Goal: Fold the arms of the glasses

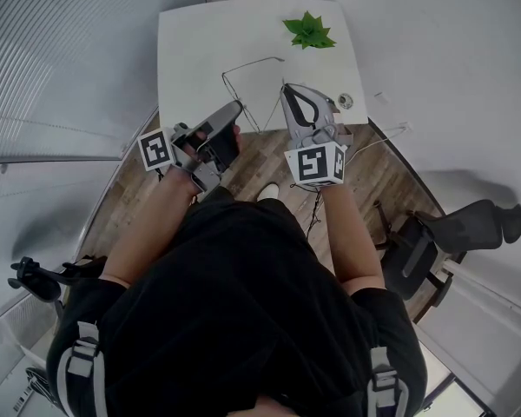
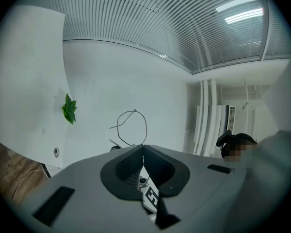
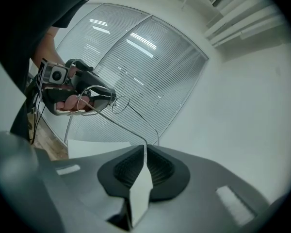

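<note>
White walls and window blinds [image 3: 136, 57] go round this room, and a white table [image 1: 200, 50] stands on the wood floor [image 1: 260, 159]. One small green plant [image 1: 309, 31] sits at the far side of the table.

The glasses [image 1: 252, 62] are thin and made of wire. They are up in the air over the near part of the table, between the two grippers, and they do not touch the table.

The left gripper [image 1: 237, 107] has its jaws pressed together on the wire close to a round lens rim. The right gripper [image 1: 286, 89] has its jaws squeezed narrow on a long thin piece, which looks like one arm of the glasses.

I think the folding step is just starting, because the arm sticks out long and is not tucked in. Next, the right gripper should swing that arm in toward the front of the glasses, slowly and softly. The left one should hold the front steady. The wire looks easy to bend, so a hard pull could hurt it.
</note>
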Demonstrator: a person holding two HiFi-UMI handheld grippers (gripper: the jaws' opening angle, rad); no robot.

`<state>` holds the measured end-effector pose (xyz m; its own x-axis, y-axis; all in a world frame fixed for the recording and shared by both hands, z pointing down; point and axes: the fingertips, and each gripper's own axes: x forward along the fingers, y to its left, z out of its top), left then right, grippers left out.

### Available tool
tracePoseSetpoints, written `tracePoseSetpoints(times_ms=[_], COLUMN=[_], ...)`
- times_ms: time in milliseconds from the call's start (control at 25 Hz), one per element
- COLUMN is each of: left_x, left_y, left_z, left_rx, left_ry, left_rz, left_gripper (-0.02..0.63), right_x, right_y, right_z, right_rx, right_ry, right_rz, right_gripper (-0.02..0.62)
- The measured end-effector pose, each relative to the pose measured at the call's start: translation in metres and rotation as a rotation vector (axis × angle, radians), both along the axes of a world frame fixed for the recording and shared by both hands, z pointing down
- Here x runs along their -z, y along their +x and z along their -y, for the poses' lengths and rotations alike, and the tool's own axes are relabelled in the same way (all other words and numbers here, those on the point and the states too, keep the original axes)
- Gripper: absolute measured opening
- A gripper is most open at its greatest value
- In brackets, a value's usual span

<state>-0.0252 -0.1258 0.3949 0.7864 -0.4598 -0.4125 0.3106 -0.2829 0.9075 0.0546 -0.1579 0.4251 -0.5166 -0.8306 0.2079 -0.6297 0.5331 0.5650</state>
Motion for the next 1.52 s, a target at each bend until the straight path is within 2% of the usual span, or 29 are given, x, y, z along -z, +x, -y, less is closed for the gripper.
tracePoseSetpoints(times_ms=[720,1520], left_x=[-0.002,-0.003], left_y=[0.002,0.004], left_z=[0.0,-0.003], left_rx=[-0.023,-0.053], left_ry=[-0.011,-0.017], left_rz=[0.0,0.0], left_gripper=[0.011,0.011], right_x=[0.011,0.02], right_y=[-0.022,-0.052], right_z=[0.0,-0.007], right_rx=[0.038,0.136], right_ry=[0.024,0.052], right_rz=[-0.019,-0.043], right_gripper=[0.031,0.028])
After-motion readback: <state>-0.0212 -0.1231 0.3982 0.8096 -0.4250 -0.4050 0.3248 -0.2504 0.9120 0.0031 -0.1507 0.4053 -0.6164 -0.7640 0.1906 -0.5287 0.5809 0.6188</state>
